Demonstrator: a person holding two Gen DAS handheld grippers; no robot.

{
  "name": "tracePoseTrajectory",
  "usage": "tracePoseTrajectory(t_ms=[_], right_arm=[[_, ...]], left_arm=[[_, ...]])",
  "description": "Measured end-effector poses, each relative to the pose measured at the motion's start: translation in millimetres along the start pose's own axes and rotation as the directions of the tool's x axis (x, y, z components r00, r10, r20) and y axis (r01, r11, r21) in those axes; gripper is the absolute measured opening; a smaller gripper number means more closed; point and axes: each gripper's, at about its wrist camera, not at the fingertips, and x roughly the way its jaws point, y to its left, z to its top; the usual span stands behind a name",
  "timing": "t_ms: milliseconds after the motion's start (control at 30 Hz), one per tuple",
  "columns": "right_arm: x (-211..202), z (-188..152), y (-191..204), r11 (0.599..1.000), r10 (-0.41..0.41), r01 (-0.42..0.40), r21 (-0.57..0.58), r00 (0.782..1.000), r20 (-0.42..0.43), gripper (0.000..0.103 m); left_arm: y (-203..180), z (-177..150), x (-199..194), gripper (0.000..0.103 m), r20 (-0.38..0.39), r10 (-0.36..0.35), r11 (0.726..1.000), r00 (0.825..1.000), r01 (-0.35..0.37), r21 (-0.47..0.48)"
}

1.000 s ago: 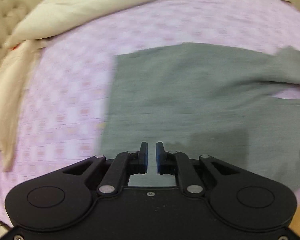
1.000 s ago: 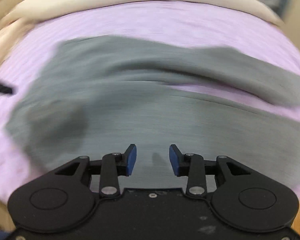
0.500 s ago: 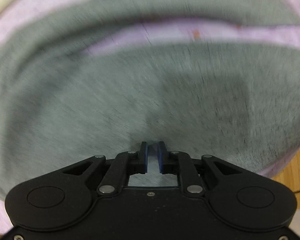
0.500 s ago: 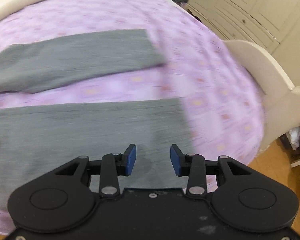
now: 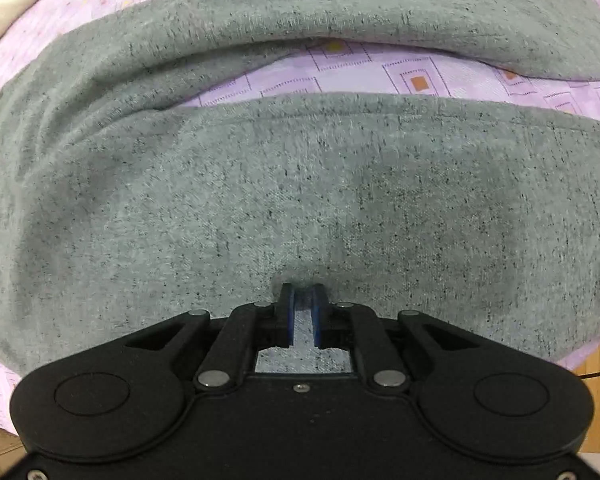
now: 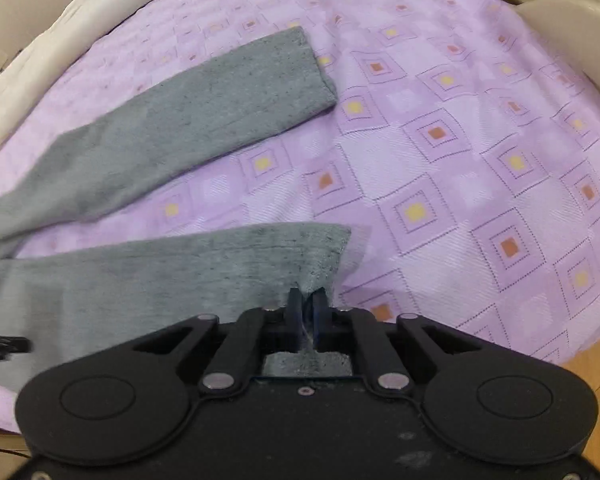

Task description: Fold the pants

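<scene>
while pointing straight down, left gripper [image 5: 303,312] nearly closed, pinching a fold of grey pants [image 5: 300,200] spread ahead over lilac bedspread [image 5: 380,76]. from the right wrist: right gripper [image 6: 308,316] just snapped closed on near leg's hem corner, far leg ahead-left.

One pair of grey pants [image 6: 172,128], two legs, on one purple bedsheet [image 6: 460,152].

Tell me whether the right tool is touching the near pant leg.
Touching. The right wrist view shows the right tool closed on the hem corner of the near pant leg, the grey fabric bunched between its pads.
</scene>
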Motion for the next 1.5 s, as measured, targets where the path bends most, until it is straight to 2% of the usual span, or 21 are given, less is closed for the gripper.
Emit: tracePoseTrajectory(t_ms=[100, 200, 300, 333, 367, 433, 600, 733, 800, 900, 1000, 1033, 1067, 1100, 1133, 1167, 1200, 1267, 1333, 1433, 1500], right_arm=[[-13, 23, -3, 0.996, 0.014, -0.020, 0.083, 0.998, 0.067, 0.006], [7, 46, -2, 0.993, 0.001, -0.010, 0.120, 0.997, 0.072, 0.007], [29, 50, 10, 0.997, -0.073, 0.073, 0.034, 0.997, 0.014, 0.027], [24, 46, 11, 0.996, -0.081, 0.080, 0.028, 0.996, 0.022, 0.039], [19, 40, 9, 0.997, -0.075, 0.074, 0.034, 0.996, 0.041, 0.042], [3, 24, 5, 0.998, -0.029, 0.026, 0.053, 0.998, 0.064, 0.043], [-26, -15, -13, 0.998, 0.043, -0.045, 0.050, 0.998, 0.042, 0.045], [-11, -30, -18, 0.995, 0.073, -0.073, 0.075, 0.997, 0.002, 0.047], [-9, -30, -16, 0.990, 0.102, -0.102, 0.100, 0.995, 0.012, 0.009], [-34, -21, -13, 0.957, 0.201, -0.189, 0.220, 0.979, -0.035, 0.008], [-74, -8, -19, 0.925, 0.254, -0.245, 0.290, 0.967, 0.007, 0.007], [-77, -4, -23, 0.935, 0.192, -0.179, 0.306, 0.981, -0.012, 0.010], [-73, 0, -28, 0.953, 0.075, -0.049, 0.298, 0.994, -0.076, 0.027], [-67, 4, -31, 0.960, -0.051, 0.088, 0.265, 0.989, -0.142, 0.028], [-62, 7, -32, 0.951, -0.189, 0.223, 0.215, 0.968, -0.167, 0.028], [-60, 8, -31, 0.953, -0.228, 0.250, 0.170, 0.964, -0.136, 0.028], [-59, 10, -28, 0.968, -0.199, 0.209, 0.139, 0.977, -0.080, 0.029], [-52, 11, -25, 0.986, -0.098, 0.100, 0.130, 0.995, -0.024, 0.052], [-32, 8, -23, 0.992, -0.006, 0.012, 0.129, 0.999, -0.051, 0.050], [-8, -10, -28, 0.991, 0.028, -0.015, 0.130, 0.995, -0.093, 0.051], [-2, -25, -23, 0.991, 0.089, -0.075, 0.107, 0.987, -0.135, 0.052]], left_arm=[[-4, 3, -4, 0.017, 0.011, 0.018, 1.000, 1.000, -0.018, 0.002], [-7, 7, -1, 0.017, 0.003, 0.037, 0.999, 0.999, -0.037, 0.016], [-15, 6, -6, 0.017, 0.014, 0.057, 0.997, 0.998, -0.058, 0.047], [-16, 6, -7, 0.016, 0.016, 0.062, 0.996, 0.998, -0.063, 0.056], [-20, 7, -7, 0.016, 0.017, 0.065, 0.996, 0.998, -0.066, 0.062], [-22, 9, -7, 0.016, 0.021, 0.065, 0.995, 0.998, -0.067, 0.068], [-32, 12, -7, 0.016, 0.018, 0.065, 0.996, 0.998, -0.066, 0.056], [-35, 16, -2, 0.016, 0.021, 0.080, 0.993, 0.997, -0.082, 0.082], [-39, 17, 2, 0.016, 0.021, 0.087, 0.991, 0.996, -0.089, 0.104], [-41, 19, 3, 0.016, 0.020, 0.085, 0.990, 0.996, -0.087, 0.110], [-42, 20, 5, 0.015, 0.022, 0.084, 0.992, 0.996, -0.086, 0.097], [-43, 21, 5, 0.015, 0.024, 0.088, 0.991, 0.996, -0.090, 0.098], [-42, 20, 2, 0.015, 0.026, 0.093, 0.990, 0.995, -0.095, 0.103], [-43, 20, 1, 0.015, 0.028, 0.099, 0.989, 0.995, -0.101, 0.108], [-42, 16, -4, 0.015, 0.031, 0.104, 0.988, 0.994, -0.106, 0.111], [-43, 13, -5, 0.015, 0.034, 0.108, 0.987, 0.994, -0.111, 0.113], [-44, 12, -7, 0.015, 0.036, 0.112, 0.987, 0.993, -0.115, 0.116], [-46, 11, -9, 0.015, 0.037, 0.118, 0.985, 0.992, -0.121, 0.122], [-46, 10, -11, 0.015, 0.035, 0.117, 0.986, 0.993, -0.120, 0.114], [-45, 10, -13, 0.015, 0.035, 0.115, 0.987, 0.993, -0.119, 0.109], [-47, 9, -13, 0.015, 0.039, 0.121, 0.985, 0.992, -0.125, 0.120]])
